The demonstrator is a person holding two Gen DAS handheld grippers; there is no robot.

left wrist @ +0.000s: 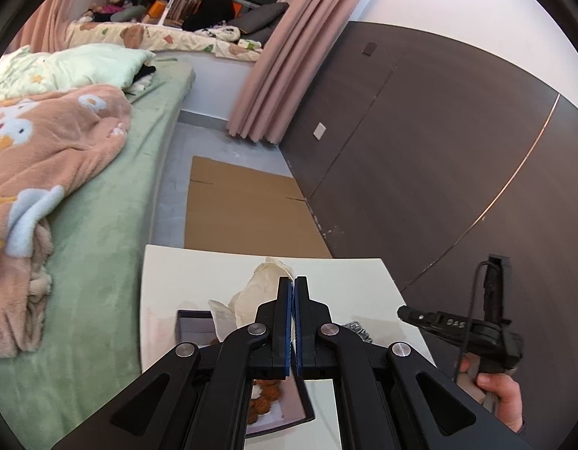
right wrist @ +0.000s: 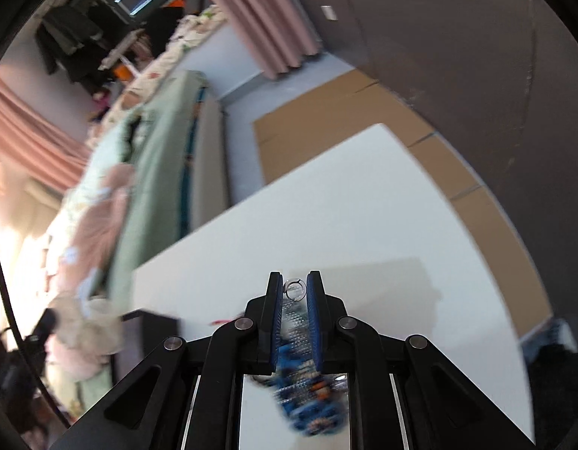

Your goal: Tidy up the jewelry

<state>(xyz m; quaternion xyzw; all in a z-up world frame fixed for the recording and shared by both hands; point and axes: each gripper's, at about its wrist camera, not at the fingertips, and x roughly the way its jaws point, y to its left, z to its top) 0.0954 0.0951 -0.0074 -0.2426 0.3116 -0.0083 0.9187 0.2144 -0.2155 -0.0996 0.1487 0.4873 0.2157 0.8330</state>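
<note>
My left gripper point(left wrist: 292, 281) is shut and empty, held over a white table point(left wrist: 345, 277). Under it lies a grey jewelry box point(left wrist: 191, 324) with brown beaded pieces point(left wrist: 262, 401) in its tray, partly hidden by the fingers. My right gripper point(right wrist: 294, 281) is shut on a silver chain with a ring clasp point(right wrist: 294, 292); blue beaded jewelry point(right wrist: 307, 405) hangs blurred below it. In the left wrist view the right gripper point(left wrist: 401, 311) sits at the right, over a silver chain piece point(left wrist: 358, 332).
Crumpled white tissue point(left wrist: 259, 292) lies on the table behind the box. A bed with a green sheet point(left wrist: 101, 243) and a pink blanket point(left wrist: 45, 157) is at the left. Flat cardboard point(left wrist: 244, 206) lies on the floor beyond the table. A dark wall panel point(left wrist: 439, 150) is at the right.
</note>
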